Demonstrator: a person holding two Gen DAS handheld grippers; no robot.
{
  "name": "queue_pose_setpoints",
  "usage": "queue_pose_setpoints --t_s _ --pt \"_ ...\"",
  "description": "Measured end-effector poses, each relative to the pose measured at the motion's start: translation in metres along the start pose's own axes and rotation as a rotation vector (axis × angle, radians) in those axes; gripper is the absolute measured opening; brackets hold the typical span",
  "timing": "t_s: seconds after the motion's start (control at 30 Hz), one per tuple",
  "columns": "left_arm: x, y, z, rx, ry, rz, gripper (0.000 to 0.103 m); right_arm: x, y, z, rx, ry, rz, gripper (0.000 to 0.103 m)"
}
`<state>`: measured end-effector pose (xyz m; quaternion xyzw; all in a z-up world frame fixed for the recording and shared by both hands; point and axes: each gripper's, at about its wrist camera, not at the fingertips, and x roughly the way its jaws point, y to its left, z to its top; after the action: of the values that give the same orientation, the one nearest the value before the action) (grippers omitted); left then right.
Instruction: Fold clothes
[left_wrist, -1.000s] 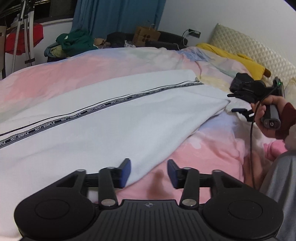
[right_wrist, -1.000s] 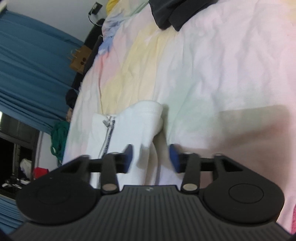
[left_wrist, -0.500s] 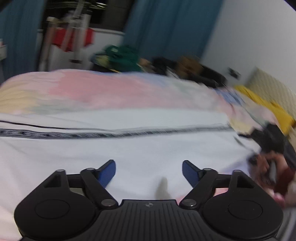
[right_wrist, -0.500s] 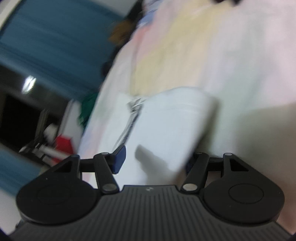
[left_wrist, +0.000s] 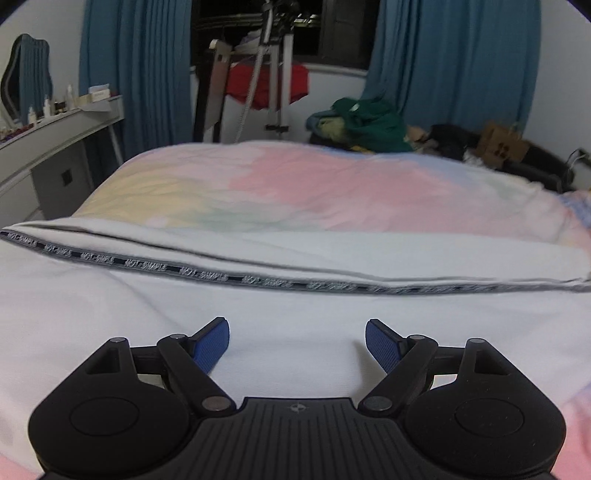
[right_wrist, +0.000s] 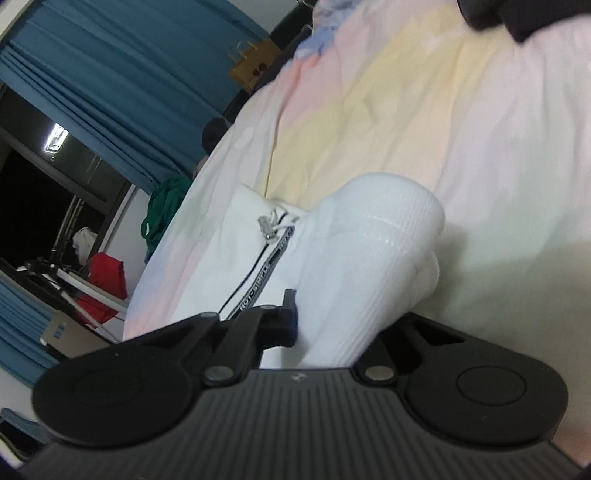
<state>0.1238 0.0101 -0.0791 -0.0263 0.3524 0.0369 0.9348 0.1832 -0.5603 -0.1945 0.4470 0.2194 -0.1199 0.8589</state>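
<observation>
**White garment spread on the bed, one end gripped**

White garment (left_wrist: 155, 295) lies flat across a pastel bedspread (left_wrist: 314, 184) washed in pink, yellow and pale blue. A black tape (left_wrist: 258, 278) with repeated white lettering (it seems to read "NOT SIMPLE", though blur makes it hard to be sure) runs along the cloth from left to right in the left wrist view, with a folded layer of the same white cloth just beyond it.

The left gripper (left_wrist: 297, 341) sits low over the near part of the garment with its blue pads (left_wrist: 212, 345) spread wide apart and nothing between them; whether the fingers touch the cloth below cannot be told.

In the right wrist view the right gripper (right_wrist: 328, 325) is closed narrowly on a ribbed white end of the garment (right_wrist: 369, 266), which bulges up and forward out of the grip in a rounded roll. Only the left finger shows, pressed against the cloth; the right finger is hidden behind it. Just beside the roll, a zipper pull (right_wrist: 267, 229) rests where the black tape (right_wrist: 258, 284) ends.

Beyond the bed, blue curtains (left_wrist: 454, 66) frame a dark window (left_wrist: 332, 29). A metal stand (left_wrist: 273, 66) carries something red (left_wrist: 258, 85), a heap of green clothes (left_wrist: 369, 122) lies by the far edge of the bed, and a brown paper bag (left_wrist: 500, 146) stands to the right. A white shelf with small bottles (left_wrist: 62, 118) runs along the left wall.
</observation>
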Motion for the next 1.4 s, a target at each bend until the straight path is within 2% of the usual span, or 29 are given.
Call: queue_pose_setpoints --t_s 0.07,0.1,0.27,0.4,0.53,0.67,0.73,0.8,0.87,0.97,1.0,1.07,1.17,1.23,1.4 --pt "0.015 0.001 -0.002 -0.008 0.078 -0.01 0.082 -0.008 0.009 0.0 -0.043 -0.034 -0.012 0.01" --pt "0.018 0.001 -0.002 -0.004 0.089 -0.008 0.082 -0.012 0.015 0.0 -0.065 -0.051 -0.015 0.01" --pt "0.022 0.006 -0.003 0.007 0.109 -0.017 0.083 -0.041 0.07 -0.001 -0.244 -0.156 -0.042 0.01" --pt "0.008 0.02 0.002 -0.025 0.091 -0.064 0.082 -0.081 0.138 -0.016 -0.412 -0.302 0.007 0.01" --pt "-0.021 0.052 0.017 -0.125 -0.006 -0.1 0.083 -0.119 0.221 -0.062 -0.696 -0.401 0.08 0.01" --pt "-0.046 0.081 0.031 -0.182 -0.101 -0.082 0.083 -0.14 0.28 -0.149 -1.018 -0.43 0.18 0.01" --pt "-0.055 0.092 0.029 -0.207 -0.118 -0.088 0.084 -0.141 0.292 -0.205 -1.17 -0.397 0.233 0.01" --pt "-0.057 0.1 0.029 -0.23 -0.116 -0.106 0.084 -0.136 0.293 -0.262 -1.309 -0.328 0.282 0.01" --pt "-0.06 0.105 0.028 -0.246 -0.114 -0.117 0.084 -0.126 0.282 -0.317 -1.446 -0.217 0.315 0.01" --pt "-0.061 0.108 0.026 -0.252 -0.112 -0.13 0.084 -0.108 0.255 -0.379 -1.617 -0.035 0.329 0.01" --pt "-0.062 0.109 0.025 -0.255 -0.113 -0.134 0.084 -0.104 0.246 -0.391 -1.672 -0.022 0.31 0.01" --pt "-0.062 0.109 0.024 -0.263 -0.117 -0.143 0.084 -0.104 0.236 -0.397 -1.716 -0.046 0.308 0.01" --pt "-0.056 0.107 0.025 -0.274 -0.126 -0.168 0.084 -0.11 0.239 -0.381 -1.638 -0.028 0.326 0.012" --pt "-0.055 0.106 0.025 -0.271 -0.129 -0.185 0.084 -0.115 0.238 -0.38 -1.645 -0.012 0.336 0.014" --pt "-0.054 0.099 0.023 -0.252 -0.122 -0.212 0.084 -0.137 0.251 -0.366 -1.541 0.154 0.399 0.023"
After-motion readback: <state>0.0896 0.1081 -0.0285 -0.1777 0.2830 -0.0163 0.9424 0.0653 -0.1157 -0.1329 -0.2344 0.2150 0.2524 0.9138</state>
